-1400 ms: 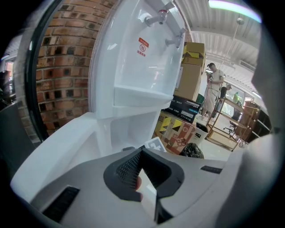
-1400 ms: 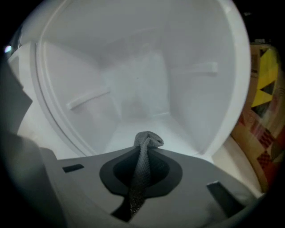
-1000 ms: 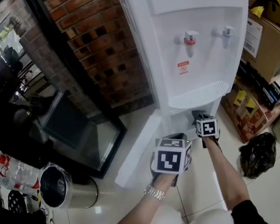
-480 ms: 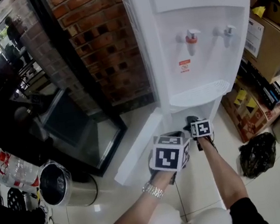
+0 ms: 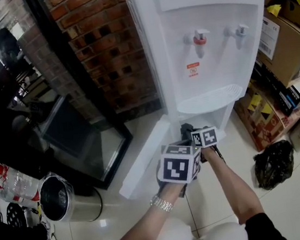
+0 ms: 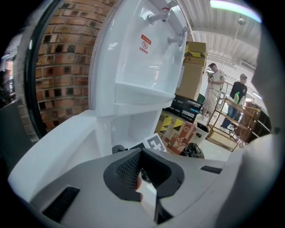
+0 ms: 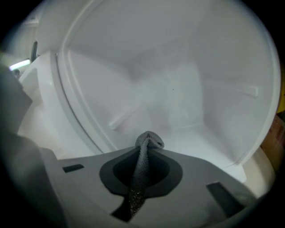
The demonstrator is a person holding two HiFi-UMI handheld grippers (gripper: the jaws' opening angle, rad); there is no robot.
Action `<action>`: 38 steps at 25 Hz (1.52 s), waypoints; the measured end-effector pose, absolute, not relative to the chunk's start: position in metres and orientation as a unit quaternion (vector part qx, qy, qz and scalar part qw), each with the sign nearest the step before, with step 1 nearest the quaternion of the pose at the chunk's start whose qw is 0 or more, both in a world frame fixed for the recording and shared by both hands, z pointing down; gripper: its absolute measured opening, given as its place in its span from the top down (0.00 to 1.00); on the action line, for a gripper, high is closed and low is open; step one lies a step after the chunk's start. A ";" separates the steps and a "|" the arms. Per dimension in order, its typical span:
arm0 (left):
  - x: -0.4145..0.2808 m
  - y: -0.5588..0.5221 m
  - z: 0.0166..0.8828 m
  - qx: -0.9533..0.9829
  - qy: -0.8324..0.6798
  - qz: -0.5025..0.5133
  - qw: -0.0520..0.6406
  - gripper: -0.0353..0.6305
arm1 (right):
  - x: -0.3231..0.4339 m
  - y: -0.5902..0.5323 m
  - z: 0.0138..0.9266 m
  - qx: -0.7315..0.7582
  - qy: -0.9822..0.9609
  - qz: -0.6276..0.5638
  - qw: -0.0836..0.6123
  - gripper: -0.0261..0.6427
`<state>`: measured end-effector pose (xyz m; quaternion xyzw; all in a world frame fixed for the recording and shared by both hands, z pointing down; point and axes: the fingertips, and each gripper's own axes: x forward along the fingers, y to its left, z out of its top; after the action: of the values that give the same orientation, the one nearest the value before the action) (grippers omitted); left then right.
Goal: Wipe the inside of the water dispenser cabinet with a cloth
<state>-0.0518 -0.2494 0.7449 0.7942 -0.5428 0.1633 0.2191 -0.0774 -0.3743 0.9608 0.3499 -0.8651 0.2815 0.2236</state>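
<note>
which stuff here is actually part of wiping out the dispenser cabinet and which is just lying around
For the job: water dispenser, its open cabinet door, cabinet interior, grey cloth pinched in the right gripper.

Just lying about: metal bin, black bag, cardboard boxes, plastic bottles.

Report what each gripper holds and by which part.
The right gripper is shut on a grey cloth, pinching a bunched fold; a small tuft pokes out ahead. The left gripper holds nothing, its fingers apart.
</note>
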 end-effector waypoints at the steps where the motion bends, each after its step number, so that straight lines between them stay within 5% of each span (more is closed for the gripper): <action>1: -0.050 -0.249 0.744 0.795 -0.541 0.163 0.219 0.94 | -0.077 -0.376 0.962 0.354 -0.865 0.275 0.227 0.94; 7: -0.051 -0.250 0.741 0.796 -0.542 0.159 0.217 0.94 | -0.016 -0.398 1.009 0.425 -0.816 0.261 0.292 0.94; 16: -0.049 -0.250 0.744 0.796 -0.540 0.158 0.224 0.94 | 0.057 -0.427 0.990 0.519 -0.773 0.247 0.268 0.94; 23: -0.050 -0.250 0.742 0.797 -0.540 0.154 0.223 0.94 | -0.009 -0.392 1.019 0.427 -0.807 0.273 0.304 0.94; 30: -0.051 -0.251 0.743 0.797 -0.540 0.153 0.223 0.94 | -0.094 -0.382 0.960 0.352 -0.878 0.230 0.229 0.94; 38: -0.054 -0.250 0.741 0.797 -0.540 0.156 0.222 0.94 | -0.031 -0.412 1.004 0.419 -0.829 0.246 0.276 0.94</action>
<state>-0.0544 -0.2498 0.7415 0.7970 -0.5395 0.1564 0.2219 -0.0313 -0.4117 1.0044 0.4192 -0.8294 0.2457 0.2757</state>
